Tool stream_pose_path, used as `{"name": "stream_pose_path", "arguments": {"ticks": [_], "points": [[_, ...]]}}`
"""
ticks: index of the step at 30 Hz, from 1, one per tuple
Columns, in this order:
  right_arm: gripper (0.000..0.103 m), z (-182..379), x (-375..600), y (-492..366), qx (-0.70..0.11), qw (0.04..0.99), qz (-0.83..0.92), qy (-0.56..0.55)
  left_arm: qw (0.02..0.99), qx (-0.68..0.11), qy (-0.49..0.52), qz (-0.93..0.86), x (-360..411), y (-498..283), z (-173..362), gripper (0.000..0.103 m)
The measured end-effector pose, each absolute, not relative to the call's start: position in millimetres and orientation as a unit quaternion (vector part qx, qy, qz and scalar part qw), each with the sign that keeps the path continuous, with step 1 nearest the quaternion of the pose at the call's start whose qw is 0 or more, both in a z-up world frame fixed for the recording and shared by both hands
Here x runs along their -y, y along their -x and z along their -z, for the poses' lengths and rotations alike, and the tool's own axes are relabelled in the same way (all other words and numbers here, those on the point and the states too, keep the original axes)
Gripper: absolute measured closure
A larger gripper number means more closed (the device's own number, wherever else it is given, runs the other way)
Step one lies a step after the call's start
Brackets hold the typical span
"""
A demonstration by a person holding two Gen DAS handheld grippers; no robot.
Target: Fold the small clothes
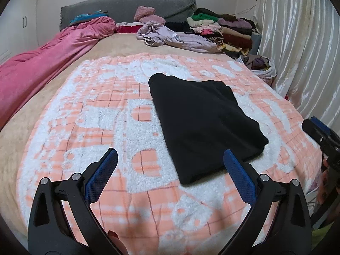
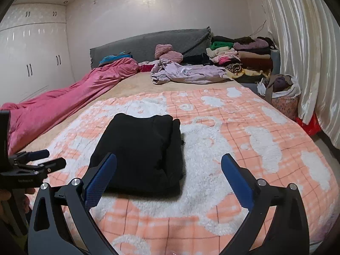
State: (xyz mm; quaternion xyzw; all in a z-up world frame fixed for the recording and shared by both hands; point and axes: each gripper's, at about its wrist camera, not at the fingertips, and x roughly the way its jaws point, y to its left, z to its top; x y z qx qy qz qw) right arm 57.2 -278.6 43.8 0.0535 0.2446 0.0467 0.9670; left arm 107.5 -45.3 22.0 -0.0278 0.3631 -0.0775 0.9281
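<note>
A black garment (image 1: pixel 201 123) lies folded into a compact rectangle on the orange and white blanket (image 1: pixel 95 110). It also shows in the right wrist view (image 2: pixel 142 150). My left gripper (image 1: pixel 170 159) is open and empty, hovering just short of the garment's near left corner. My right gripper (image 2: pixel 169 163) is open and empty, hovering in front of the garment's near right edge. The right gripper shows at the right edge of the left wrist view (image 1: pixel 323 136). The left gripper shows at the left edge of the right wrist view (image 2: pixel 38 161).
A pink quilt (image 2: pixel 63 99) lies along the bed's left side. Loose lilac clothes (image 2: pixel 187 72) and a stack of folded clothes (image 2: pixel 244 57) sit by the grey headboard (image 2: pixel 148 42). A bag of clothes (image 2: pixel 282 93) stands by the white curtain (image 2: pixel 297 42) on the right.
</note>
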Motion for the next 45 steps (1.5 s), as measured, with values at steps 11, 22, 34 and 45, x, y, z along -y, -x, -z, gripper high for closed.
{"name": "stream_pose_path", "arguments": {"ticks": [11,22,34,45], "points": [[0.005,-23.0,282.2,-26.8,-0.273,0.96,-0.037,-0.054,0.926,-0.367,0.035,0.074,52.1,-72.5,-13.6,0.01],[0.005,9.6,274.5,-19.0,-0.321,0.945,-0.031,-0.055,0.918,-0.39,0.043,0.062,47.4,-51.9,15.7,0.01],[0.005,29.0,265.0,-27.1,-0.354,0.933,-0.03,-0.053,0.912,-0.404,0.042,0.054,45.5,-52.5,27.5,0.01],[0.005,29.8,261.3,-27.0,-0.358,0.932,-0.034,-0.052,0.911,-0.407,0.038,0.051,45.4,-52.3,28.3,0.01]]}}
